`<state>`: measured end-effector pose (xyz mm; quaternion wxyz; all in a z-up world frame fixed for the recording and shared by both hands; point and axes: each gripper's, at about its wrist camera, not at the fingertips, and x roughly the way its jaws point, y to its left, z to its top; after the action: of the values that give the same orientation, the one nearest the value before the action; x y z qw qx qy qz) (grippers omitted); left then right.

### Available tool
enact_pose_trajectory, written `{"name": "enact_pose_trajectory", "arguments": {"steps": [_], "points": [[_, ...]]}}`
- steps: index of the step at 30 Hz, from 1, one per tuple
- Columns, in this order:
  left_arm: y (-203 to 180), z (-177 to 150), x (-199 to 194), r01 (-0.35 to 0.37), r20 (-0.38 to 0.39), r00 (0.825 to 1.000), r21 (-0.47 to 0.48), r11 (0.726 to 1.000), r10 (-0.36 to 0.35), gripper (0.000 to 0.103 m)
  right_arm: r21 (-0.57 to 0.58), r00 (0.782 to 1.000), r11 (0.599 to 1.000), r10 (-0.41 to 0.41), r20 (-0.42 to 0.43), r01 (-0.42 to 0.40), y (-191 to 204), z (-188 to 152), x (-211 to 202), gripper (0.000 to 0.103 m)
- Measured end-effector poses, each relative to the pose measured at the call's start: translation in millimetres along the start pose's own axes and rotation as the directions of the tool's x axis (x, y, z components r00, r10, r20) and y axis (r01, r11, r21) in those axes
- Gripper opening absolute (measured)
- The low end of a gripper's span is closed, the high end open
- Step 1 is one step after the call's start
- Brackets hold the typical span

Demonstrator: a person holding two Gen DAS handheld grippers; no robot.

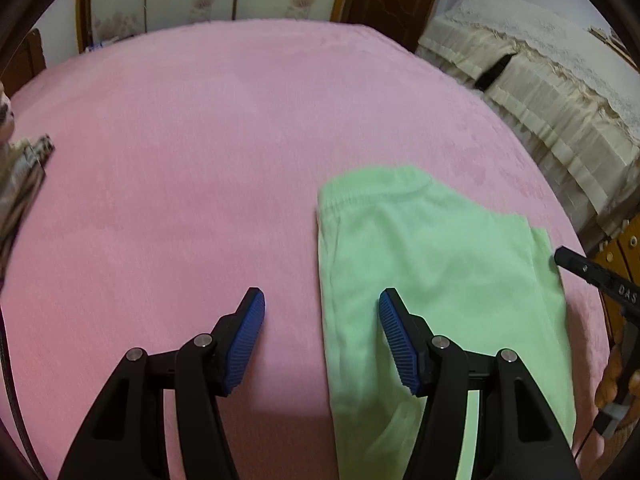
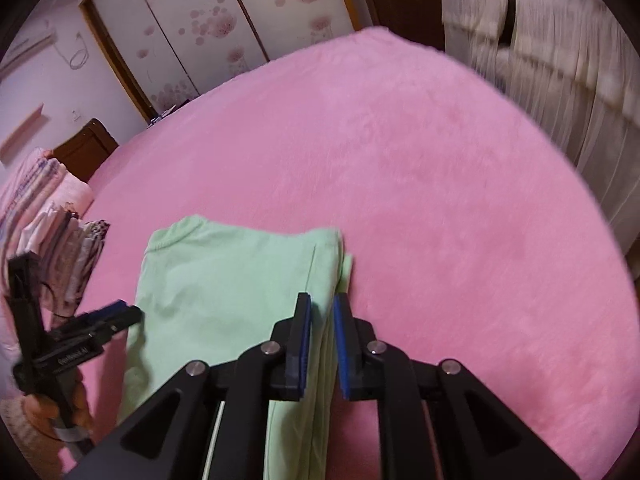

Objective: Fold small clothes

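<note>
L gripper [image 1: 322, 312] jaws stand wide, nothing between the pads; its L pad is over bare pink blanket [image 1: 200, 140], R pad over the green garment [image 1: 432, 260]. Garment lies flat, partly folded, on blanket's near R part. R gripper [image 2: 322, 316] jaws narrow, slightly parted, straddling garment's R folded edge; can't tell if pads press it.

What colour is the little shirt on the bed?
Light green shirt, plain, on the pink bed cover. The left wrist view shows it best.
</note>
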<state>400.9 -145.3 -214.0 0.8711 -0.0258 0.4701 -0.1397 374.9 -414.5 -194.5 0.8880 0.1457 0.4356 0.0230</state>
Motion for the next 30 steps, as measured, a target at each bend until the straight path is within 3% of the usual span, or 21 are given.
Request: {"name": "enact_pose_trajectory", "arguments": {"steps": [5,9,14,21,23,30], "points": [[-18,17,-14,0.017,0.067,0.998,0.020,1.000,-0.018,0.058,-0.099,0.996,0.995,-0.003,0.090,0.012,31,5,-11,0.012],[-36,21,-16,0.048,0.087,0.995,0.061,0.997,-0.053,0.058,-0.165,0.999,0.986,0.025,0.040,-0.019,55,5,1,0.012],[-61,26,3,0.089,0.050,0.994,0.100,0.991,-0.095,0.058,-0.219,0.999,0.976,0.005,-0.037,-0.013,69,4,23,0.012],[-63,32,57,0.013,-0.070,0.998,0.109,0.994,-0.005,0.058,-0.195,0.993,0.981,-0.044,-0.106,0.023,54,3,48,0.012],[-56,35,66,-0.002,-0.090,0.996,0.096,0.995,0.010,0.047,-0.176,0.992,0.984,-0.050,-0.116,0.029,44,5,52,0.007],[-54,35,70,-0.007,-0.067,0.998,0.083,0.997,0.012,0.045,-0.120,0.992,0.990,-0.090,-0.087,0.080,14,9,49,0.006]]}}
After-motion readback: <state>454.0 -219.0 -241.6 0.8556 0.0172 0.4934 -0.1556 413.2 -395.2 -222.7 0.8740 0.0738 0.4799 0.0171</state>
